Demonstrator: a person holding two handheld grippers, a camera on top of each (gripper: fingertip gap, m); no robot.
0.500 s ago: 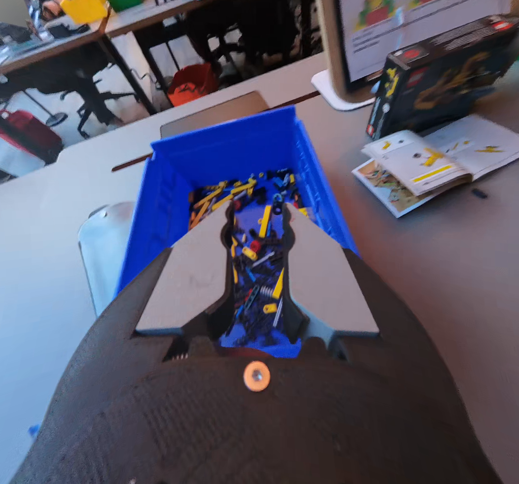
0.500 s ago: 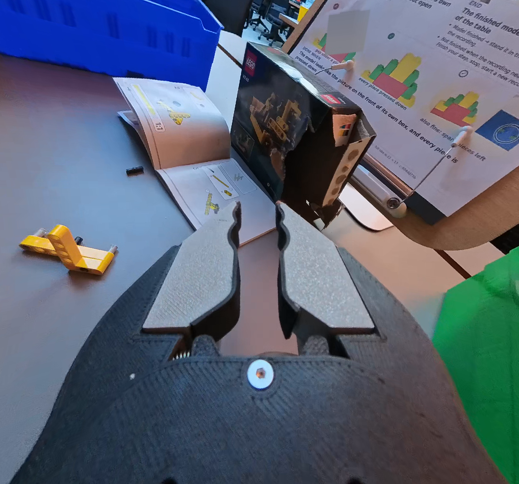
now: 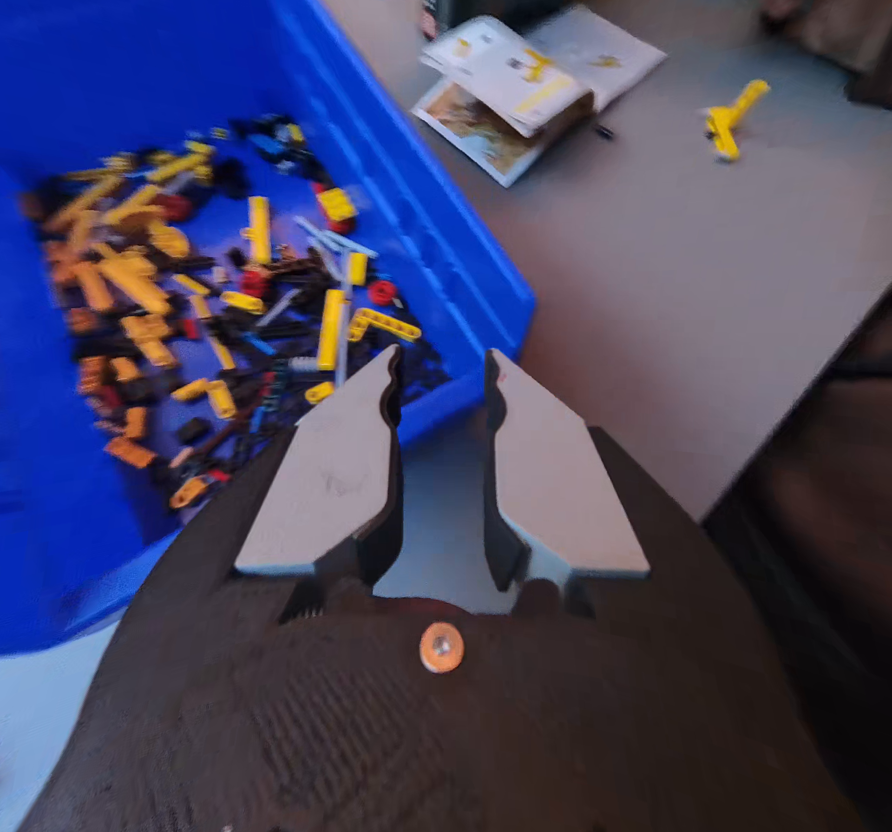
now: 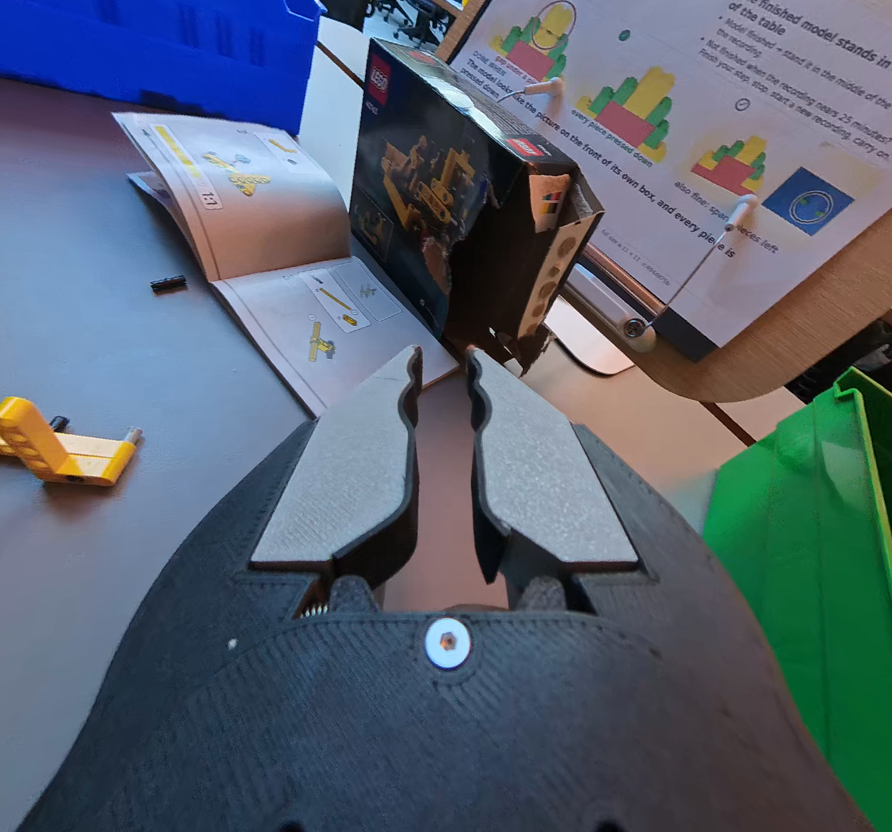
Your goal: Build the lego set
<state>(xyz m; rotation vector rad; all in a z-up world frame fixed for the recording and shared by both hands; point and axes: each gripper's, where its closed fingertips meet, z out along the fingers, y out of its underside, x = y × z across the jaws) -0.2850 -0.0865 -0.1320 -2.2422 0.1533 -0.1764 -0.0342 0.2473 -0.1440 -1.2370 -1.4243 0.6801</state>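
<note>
Lego pieces (image 3: 231, 306), mostly yellow and black with a few red and blue, lie loose in a heap on the floor of the blue bin (image 3: 482, 277), which fills the 9 to 12 o'clock part of our left wrist view; that picture is blurred, so we cannot tell single pieces apart with any certainty. Our left gripper (image 3: 441, 359) hangs over the bin's near corner with a wide gap between its fingers and nothing in it. Out on the grey table (image 3: 675, 302) at 2 o'clock lies a small yellow assembly (image 3: 729, 118), well apart from the bin. In our right wrist view the same assembly (image 4: 58, 451) sits at 9 o'clock, with a small black pin (image 4: 168, 283) beyond it near the open instruction booklet (image 4: 270, 239). Behind the booklet stands the dark set box (image 4: 434, 190), just beside a propped instruction board (image 4: 675, 84). Our right gripper (image 4: 444, 359) points at the booklet's near corner, its fingers a narrow gap apart and empty. A green bin (image 4: 820, 543) stands at 3 o'clock.
</note>
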